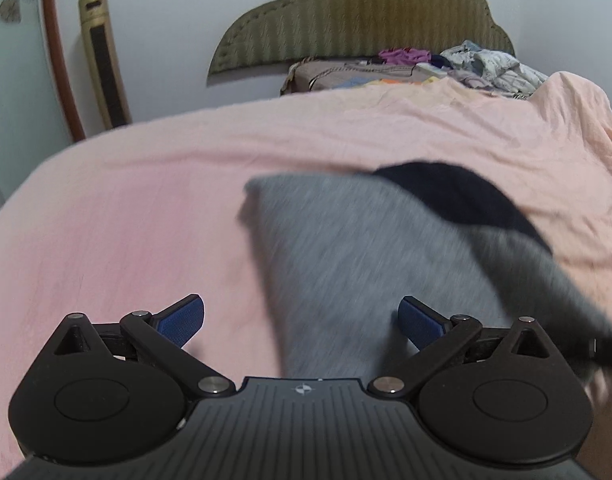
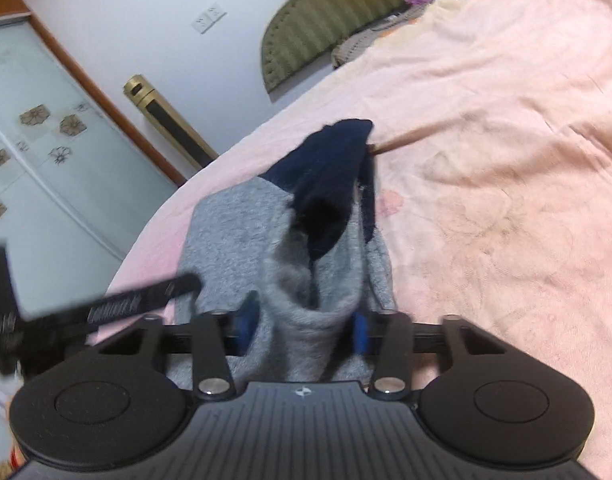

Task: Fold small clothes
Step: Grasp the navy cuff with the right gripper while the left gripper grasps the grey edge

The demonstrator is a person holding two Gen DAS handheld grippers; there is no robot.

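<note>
Grey sock (image 2: 314, 280), navy toe, bunched upright between right gripper (image 2: 304, 330) jaws

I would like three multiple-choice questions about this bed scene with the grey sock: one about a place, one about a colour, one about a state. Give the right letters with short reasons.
1. Where does the pile of mixed clothes lie?
A. by the headboard
B. on the floor
C. under the left gripper

2. What colour is the toe of the grey sock?
A. red
B. dark navy
C. white

3. How does the left gripper stand?
A. clamped on the sock
B. open, holding nothing
C. shut, empty

Answers:
1 A: the pile sits at the far end before the green headboard.
2 B: the tip is dark against grey.
3 B: its blue pads stand wide apart.
</note>
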